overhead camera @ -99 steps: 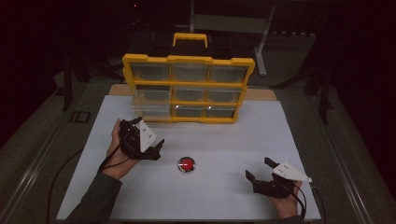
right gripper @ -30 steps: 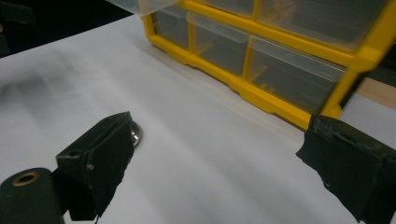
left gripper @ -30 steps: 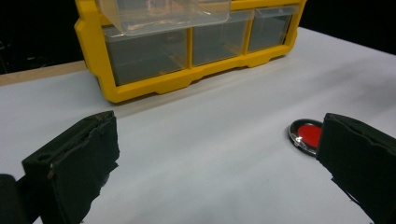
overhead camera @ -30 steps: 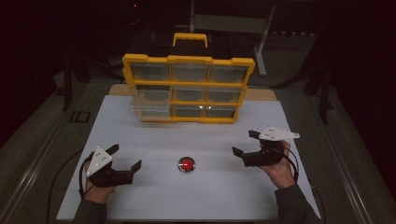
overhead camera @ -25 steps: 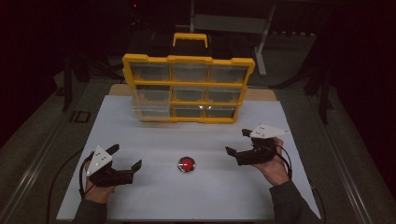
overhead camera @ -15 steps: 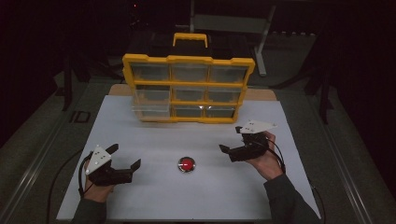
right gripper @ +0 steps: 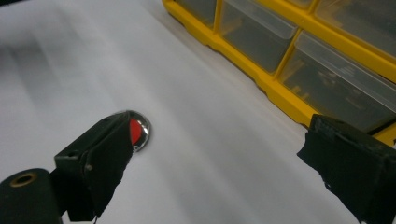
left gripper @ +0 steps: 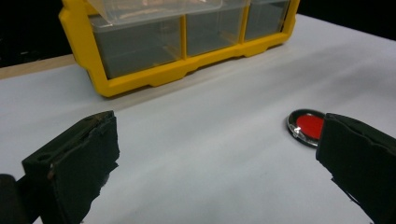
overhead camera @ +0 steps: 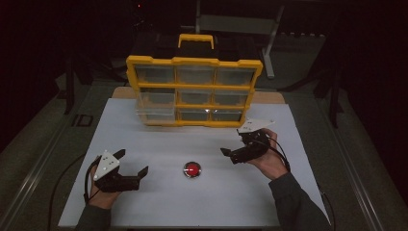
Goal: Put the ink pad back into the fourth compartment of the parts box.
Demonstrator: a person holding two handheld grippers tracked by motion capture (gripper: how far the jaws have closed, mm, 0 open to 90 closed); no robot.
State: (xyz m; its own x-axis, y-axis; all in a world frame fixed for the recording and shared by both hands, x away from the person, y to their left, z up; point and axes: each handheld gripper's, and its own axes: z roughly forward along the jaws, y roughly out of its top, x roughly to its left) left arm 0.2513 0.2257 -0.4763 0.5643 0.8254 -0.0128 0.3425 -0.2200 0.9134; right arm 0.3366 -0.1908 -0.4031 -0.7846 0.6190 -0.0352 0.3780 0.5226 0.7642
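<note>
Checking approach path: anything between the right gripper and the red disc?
Nothing visible. The right gripper is open, aimed toward the red disc, with bare white tabletop between them. The yellow organizer sits behind, off that line.

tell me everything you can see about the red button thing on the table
The red button is a small flat disc with a red centre and a shiny, metal-looking rim. It lies flat on the white table, in front of the yellow organizer, between the two open grippers. Nothing touches it.
</note>
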